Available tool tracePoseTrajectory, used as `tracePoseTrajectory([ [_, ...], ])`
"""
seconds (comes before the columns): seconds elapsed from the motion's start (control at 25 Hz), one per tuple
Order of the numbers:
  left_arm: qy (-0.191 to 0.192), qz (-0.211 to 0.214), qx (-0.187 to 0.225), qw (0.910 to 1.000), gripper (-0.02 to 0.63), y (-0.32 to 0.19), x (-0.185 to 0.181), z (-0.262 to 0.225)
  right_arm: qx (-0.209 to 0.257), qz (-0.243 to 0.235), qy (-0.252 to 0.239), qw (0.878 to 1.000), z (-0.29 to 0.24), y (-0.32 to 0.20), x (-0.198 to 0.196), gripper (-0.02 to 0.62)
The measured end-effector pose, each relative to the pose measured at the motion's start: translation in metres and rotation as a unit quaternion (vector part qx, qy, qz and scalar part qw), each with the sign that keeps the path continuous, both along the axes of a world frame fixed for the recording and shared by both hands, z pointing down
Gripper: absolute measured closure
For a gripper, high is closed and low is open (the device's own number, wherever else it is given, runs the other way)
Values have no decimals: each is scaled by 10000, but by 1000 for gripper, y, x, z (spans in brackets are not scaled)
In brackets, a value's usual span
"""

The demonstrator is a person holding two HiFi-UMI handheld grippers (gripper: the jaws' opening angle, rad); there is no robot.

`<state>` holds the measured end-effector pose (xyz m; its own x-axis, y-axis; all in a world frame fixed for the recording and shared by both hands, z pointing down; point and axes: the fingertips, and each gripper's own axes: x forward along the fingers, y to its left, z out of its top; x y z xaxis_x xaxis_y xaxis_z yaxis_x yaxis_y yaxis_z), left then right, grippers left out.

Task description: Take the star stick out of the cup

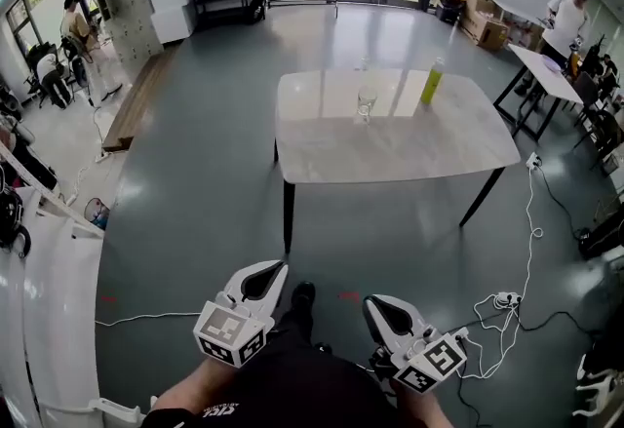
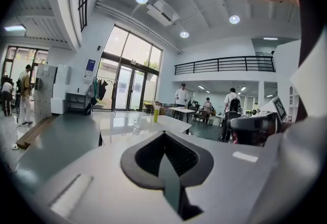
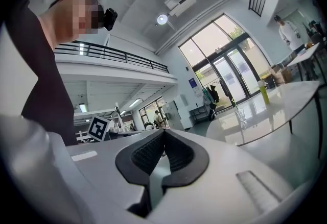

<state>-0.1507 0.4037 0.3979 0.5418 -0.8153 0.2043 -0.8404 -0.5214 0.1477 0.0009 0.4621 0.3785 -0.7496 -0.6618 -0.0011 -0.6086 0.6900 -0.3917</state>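
A pale, glossy rectangular table stands well ahead of the person. The white-shelled left gripper and right gripper are held low by the hips, tips forward, ribbed black pads clenched on nothing. The clear glass cup sits mid-table, far from both; its star stick is too small to make out.

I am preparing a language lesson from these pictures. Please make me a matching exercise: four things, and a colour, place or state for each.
Things:
1 cup
2 bottle
3 left gripper
4 table

Descriptions:
A yellow-green
B pale top, dark legs
C jaws shut, nothing between them
D transparent, stands on the table

Pairs: 1-D, 2-A, 3-C, 4-B
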Motion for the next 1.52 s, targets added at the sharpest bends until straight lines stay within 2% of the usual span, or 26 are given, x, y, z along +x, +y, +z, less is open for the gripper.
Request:
tracePoseTrajectory([
  [0.32, 152, 303, -21, 9994, 604, -101, 15, 8, -99, 217, 10, 9997, 1, -97, 8, 581],
  [0.52, 165, 457, -6, 9988, 604, -165, 3, 4, -99, 186, 55, 9998, -11, -165, -13, 581],
  [0.72, 240, 517, -68, 9984, 604, -219, -16, 4, -294, 207, -38, 9993, -10, -223, -34, 581],
  [1.0, 242, 591, -169, 9978, 603, -265, -39, 10, -306, 201, -19, 9993, -15, -268, -63, 581],
  [1.24, 240, 674, -195, 9973, 604, -294, -28, 9, -402, 398, -46, 9984, -9, -296, -43, 581],
  [1.52, 173, 709, -249, 9970, 604, -331, 10, 14, -482, 407, -258, 9977, 3, -333, -8, 581],
])
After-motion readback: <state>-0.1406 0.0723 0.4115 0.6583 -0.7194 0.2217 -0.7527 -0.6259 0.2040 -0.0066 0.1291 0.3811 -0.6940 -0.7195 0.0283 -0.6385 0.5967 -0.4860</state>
